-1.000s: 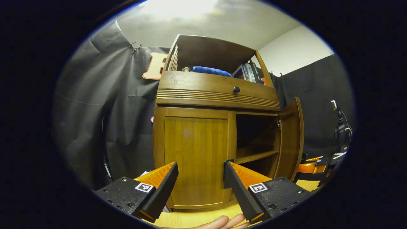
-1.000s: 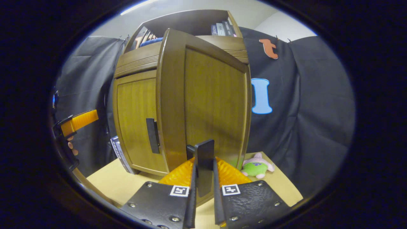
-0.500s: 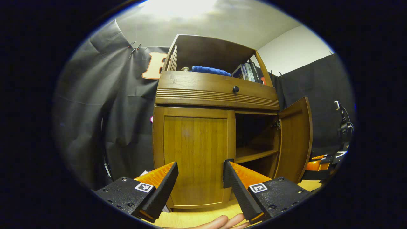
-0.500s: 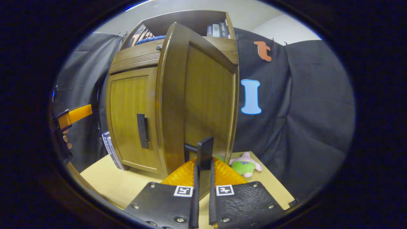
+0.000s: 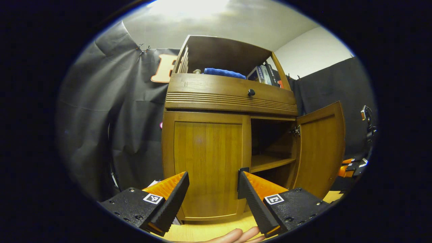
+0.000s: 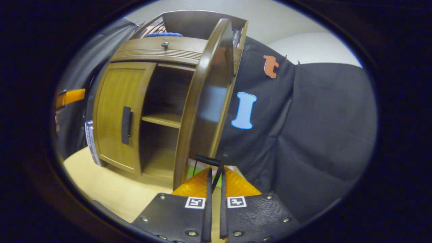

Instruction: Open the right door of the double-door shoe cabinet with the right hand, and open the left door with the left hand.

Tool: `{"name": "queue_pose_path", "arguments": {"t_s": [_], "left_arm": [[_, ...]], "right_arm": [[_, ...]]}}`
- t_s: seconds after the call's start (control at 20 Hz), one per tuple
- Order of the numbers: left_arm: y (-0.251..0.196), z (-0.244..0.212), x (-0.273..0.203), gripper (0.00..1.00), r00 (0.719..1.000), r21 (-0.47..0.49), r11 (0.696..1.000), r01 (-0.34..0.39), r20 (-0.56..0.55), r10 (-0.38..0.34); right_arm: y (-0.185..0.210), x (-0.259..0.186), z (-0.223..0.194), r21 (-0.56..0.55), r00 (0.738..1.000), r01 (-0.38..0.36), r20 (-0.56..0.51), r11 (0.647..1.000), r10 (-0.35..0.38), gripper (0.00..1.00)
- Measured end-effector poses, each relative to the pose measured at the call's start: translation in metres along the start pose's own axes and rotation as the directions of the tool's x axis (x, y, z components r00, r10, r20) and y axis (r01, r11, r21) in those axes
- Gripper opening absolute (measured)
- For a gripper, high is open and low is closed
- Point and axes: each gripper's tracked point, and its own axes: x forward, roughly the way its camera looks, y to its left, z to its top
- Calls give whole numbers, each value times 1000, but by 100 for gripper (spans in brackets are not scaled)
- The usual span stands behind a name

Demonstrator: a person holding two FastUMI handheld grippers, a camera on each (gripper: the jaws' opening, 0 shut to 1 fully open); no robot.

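Observation:
The wooden shoe cabinet (image 5: 229,98) stands close in front of me. Its left door (image 5: 207,165) is closed, and my left gripper (image 5: 212,179) hangs open just before it, touching nothing. The right door (image 5: 320,148) stands wide open, showing an inner shelf (image 5: 270,162). In the right gripper view that right door (image 6: 199,111) is seen nearly edge-on. My right gripper (image 6: 215,175) is shut on its black handle (image 6: 208,160). The closed left door (image 6: 113,111) carries a black handle (image 6: 126,125), and the left gripper (image 6: 71,97) shows at the far left.
A drawer with a black knob (image 5: 250,92) sits above the doors. A blue towel (image 5: 224,72) and books (image 5: 265,74) lie on the top shelf. The cabinet rests on a light wooden table (image 6: 101,182), with a book (image 6: 90,138) leaning at its left side.
The right door has swung much further open, drawn by my right gripper on its handle. My left gripper has held still in front of the closed left door.

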Motion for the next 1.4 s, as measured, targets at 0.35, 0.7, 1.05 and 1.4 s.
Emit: {"name": "queue_pose_path", "arguments": {"t_s": [0.35, 0.7, 1.05, 1.4], "left_arm": [[-9, -5, 4, 88, 1000, 21, 1000, 1, -8, -1], [-11, -18, 18, 94, 999, 23, 1000, -21, -41, 22], [-29, -21, 31, 88, 1000, 12, 1000, 3, -22, -3], [-58, -21, 48, 94, 999, 12, 999, 35, 37, -36]], "right_arm": [[-38, 7, -13, 116, 996, -92, 25, 989, 89, 7], [-85, 25, -24, 286, 969, -247, 83, 926, 233, 0], [-87, 31, -24, 252, 959, -283, 81, 925, 271, 1], [-91, 34, -24, 275, 934, -358, 111, 892, 341, 1]]}}
